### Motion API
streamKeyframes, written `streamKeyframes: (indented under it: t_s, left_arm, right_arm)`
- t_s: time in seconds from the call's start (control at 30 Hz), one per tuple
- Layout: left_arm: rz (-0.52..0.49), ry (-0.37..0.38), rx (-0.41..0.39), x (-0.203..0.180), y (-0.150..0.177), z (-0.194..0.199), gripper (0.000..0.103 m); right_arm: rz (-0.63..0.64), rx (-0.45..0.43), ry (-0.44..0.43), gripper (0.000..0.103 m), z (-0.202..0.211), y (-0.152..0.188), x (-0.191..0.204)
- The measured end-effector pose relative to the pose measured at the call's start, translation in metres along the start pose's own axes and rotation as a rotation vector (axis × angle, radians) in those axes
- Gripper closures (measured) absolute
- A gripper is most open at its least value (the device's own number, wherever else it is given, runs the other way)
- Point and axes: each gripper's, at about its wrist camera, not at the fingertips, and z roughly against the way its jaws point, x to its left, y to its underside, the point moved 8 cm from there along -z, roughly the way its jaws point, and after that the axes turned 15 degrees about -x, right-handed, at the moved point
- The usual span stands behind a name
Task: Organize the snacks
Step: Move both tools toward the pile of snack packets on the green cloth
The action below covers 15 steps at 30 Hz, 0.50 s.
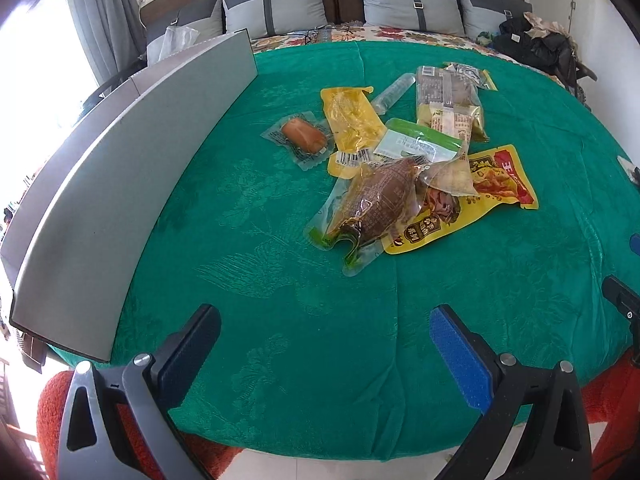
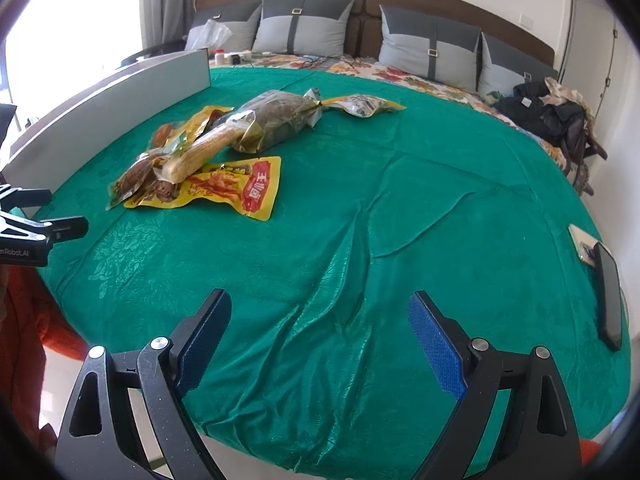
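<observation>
A heap of snack packets lies on the green cloth (image 1: 280, 320). In the left wrist view I see a small sausage pack (image 1: 302, 138), a plain yellow pouch (image 1: 350, 126), a clear pack of brown meat (image 1: 378, 200), a yellow and red pouch (image 1: 492, 184) and a tall printed bag (image 1: 448, 100). The right wrist view shows the yellow and red pouch (image 2: 236, 188), a corn cob pack (image 2: 204, 152) and a dark foil bag (image 2: 280, 120). My left gripper (image 1: 326, 344) is open, short of the heap. My right gripper (image 2: 320, 332) is open over bare cloth, with the heap far to its upper left.
A grey panel (image 1: 132, 184) stands along the cloth's left edge. A dark phone (image 2: 610, 296) and a small card lie at the right edge. Behind are a bed with grey pillows (image 2: 428, 44) and a pile of dark clothes (image 2: 556, 116). An orange rug (image 1: 52, 412) lies below.
</observation>
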Motion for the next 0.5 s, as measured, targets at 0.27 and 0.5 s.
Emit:
streamKeyframes:
  t_s: [0.27,0.5]
  left_arm:
    - [-0.014,-0.017,0.029,0.0,0.007,-0.013,0.0]
    - [0.017,-0.015,0.046,0.004,0.011,-0.019,0.0]
  right_arm:
    - [-0.013,0.046,0.02,0.011,-0.013,0.013,-0.004]
    - [-0.022,0.051,0.016,0.011,-0.015,0.016,-0.006]
